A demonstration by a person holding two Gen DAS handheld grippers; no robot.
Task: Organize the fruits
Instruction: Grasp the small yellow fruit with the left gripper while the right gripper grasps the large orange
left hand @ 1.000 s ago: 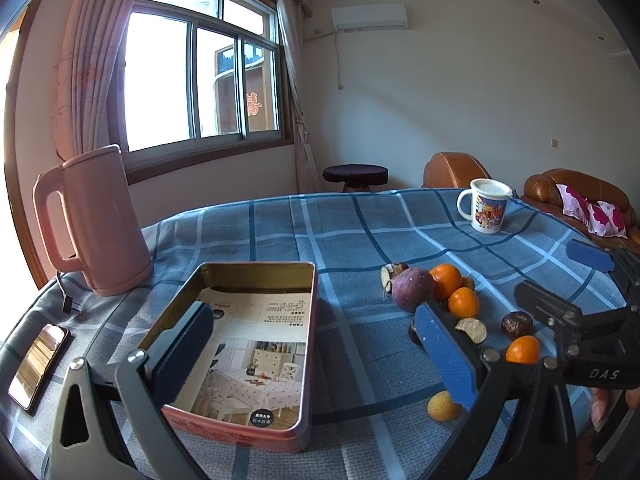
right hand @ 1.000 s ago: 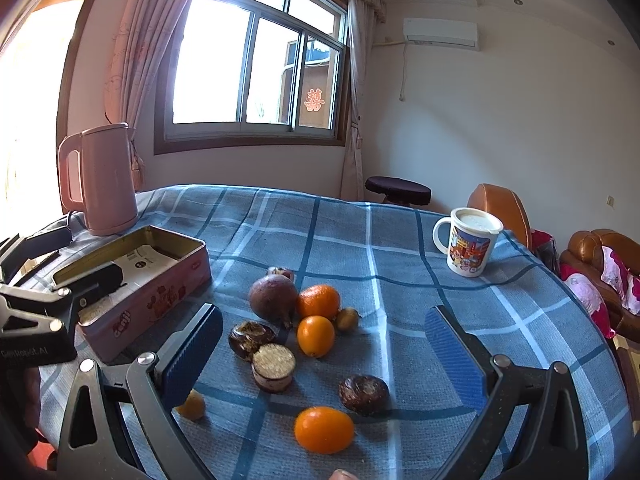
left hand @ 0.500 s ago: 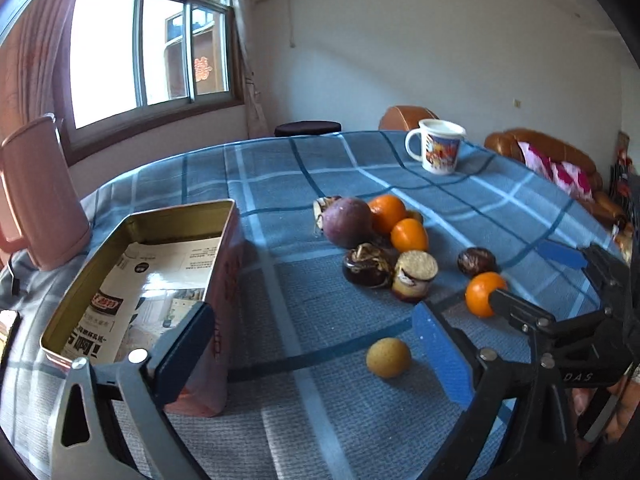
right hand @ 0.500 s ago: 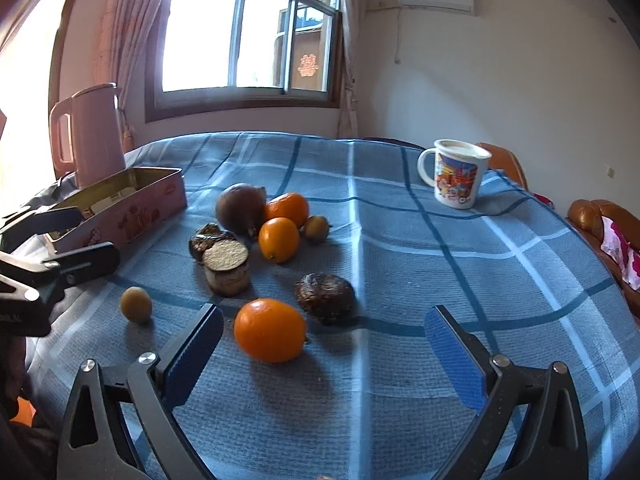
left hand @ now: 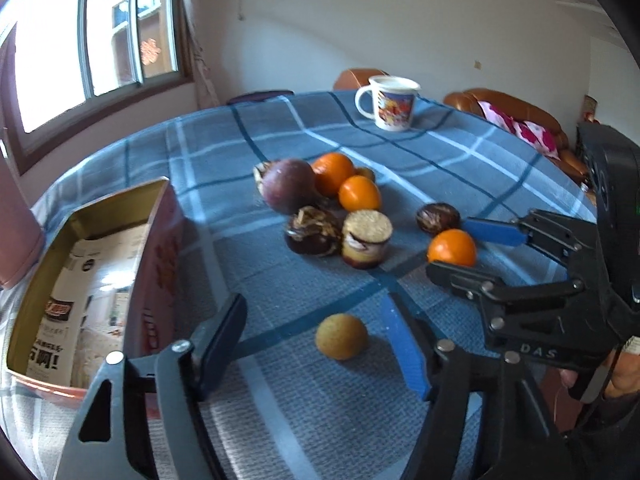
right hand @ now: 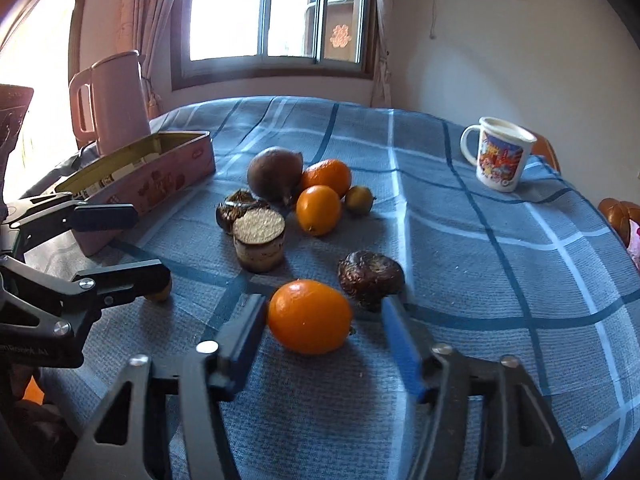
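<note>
The orange [right hand: 309,317] lies on the blue checked worktop [right hand: 480,320] between the fingers of my right gripper [right hand: 322,344], long axis running across the gap, stem end toward the right pad; the jaws are closing and neither pad presses it yet. My left gripper [left hand: 320,344] is closing around the small yellow-brown fruit [left hand: 342,336], pads still clear of it. Only the left view shows the printed paper lining the open tin [left hand: 100,248]; only the right view shows the pink kettle [right hand: 116,100] whole and the little fruit [right hand: 359,199] behind the pile. The dark shrivelled fruit [right hand: 370,276] sits just beside my right pad, perhaps touching it. The cut round piece [right hand: 259,244] stands upright. Open cloth stretches right toward the mug [right hand: 500,154], near the far edge
</note>
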